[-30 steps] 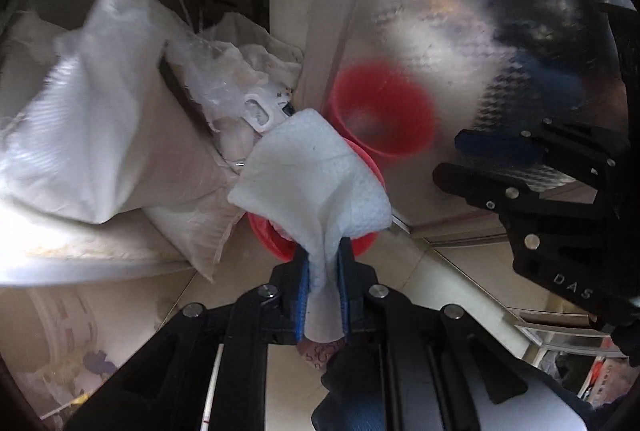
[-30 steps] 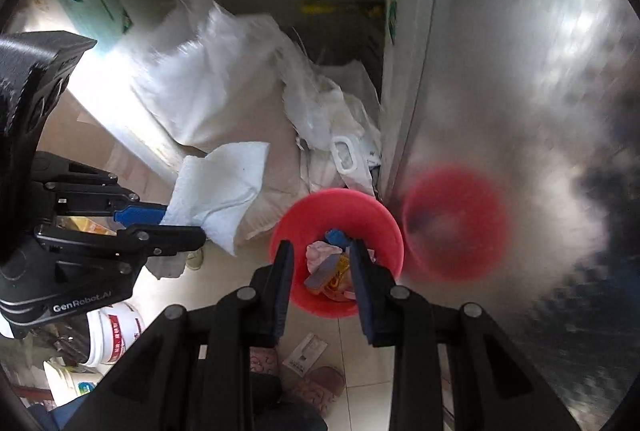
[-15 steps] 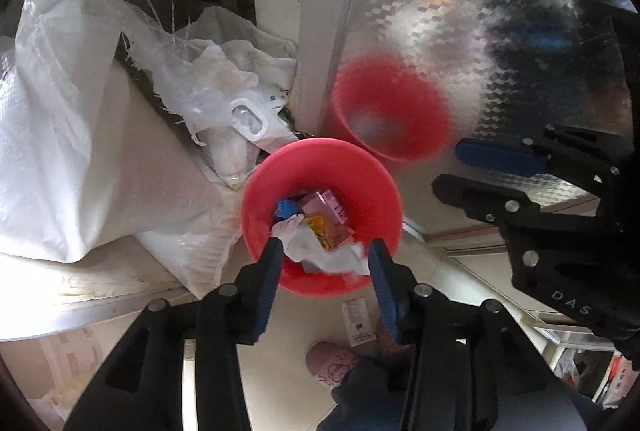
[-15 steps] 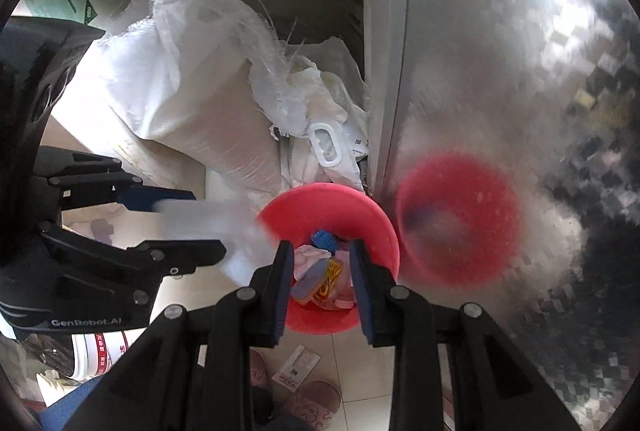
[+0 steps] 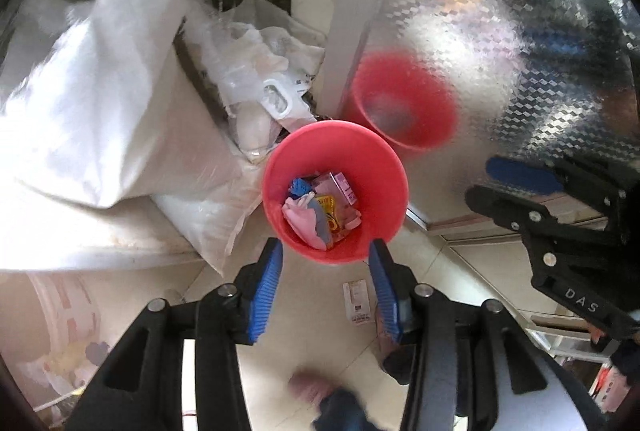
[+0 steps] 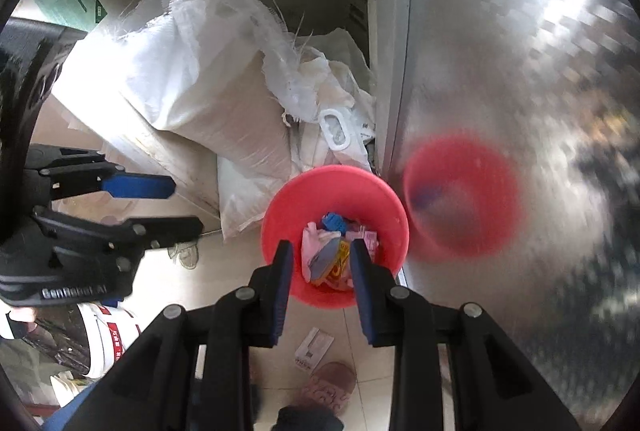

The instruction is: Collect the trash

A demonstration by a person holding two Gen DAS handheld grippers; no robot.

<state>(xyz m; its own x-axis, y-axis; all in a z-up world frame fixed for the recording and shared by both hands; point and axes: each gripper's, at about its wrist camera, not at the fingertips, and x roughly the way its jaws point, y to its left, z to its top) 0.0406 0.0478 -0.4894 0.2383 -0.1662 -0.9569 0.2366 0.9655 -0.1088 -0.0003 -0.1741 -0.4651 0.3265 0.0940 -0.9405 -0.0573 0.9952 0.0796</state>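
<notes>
A red bin (image 5: 360, 159) stands on the tiled floor against a shiny metal panel. It holds mixed trash (image 5: 320, 211): pink, blue and yellow wrappers and scraps. My left gripper (image 5: 325, 247) hangs right above the bin's near rim, its jaws opening with nothing between them. In the right wrist view the same bin (image 6: 340, 183) sits under my right gripper (image 6: 321, 247), whose blue fingers stand apart and empty. There the left gripper (image 6: 184, 205) shows at the left; the right gripper (image 5: 480, 179) shows at the right of the left wrist view.
White woven sacks (image 5: 100, 111) and plastic bags (image 6: 332, 127) pile up left of the bin. The metal panel (image 6: 520, 71) mirrors the bin. A paper slip (image 6: 314, 349) and a slipper (image 6: 332, 387) lie on the floor, a white bucket (image 6: 108, 339) at lower left.
The left gripper was shut on a white tissue; its jaws spread, the tissue fell into the red bin, and the jaws now stand empty. The right gripper's jaws are unchanged.
</notes>
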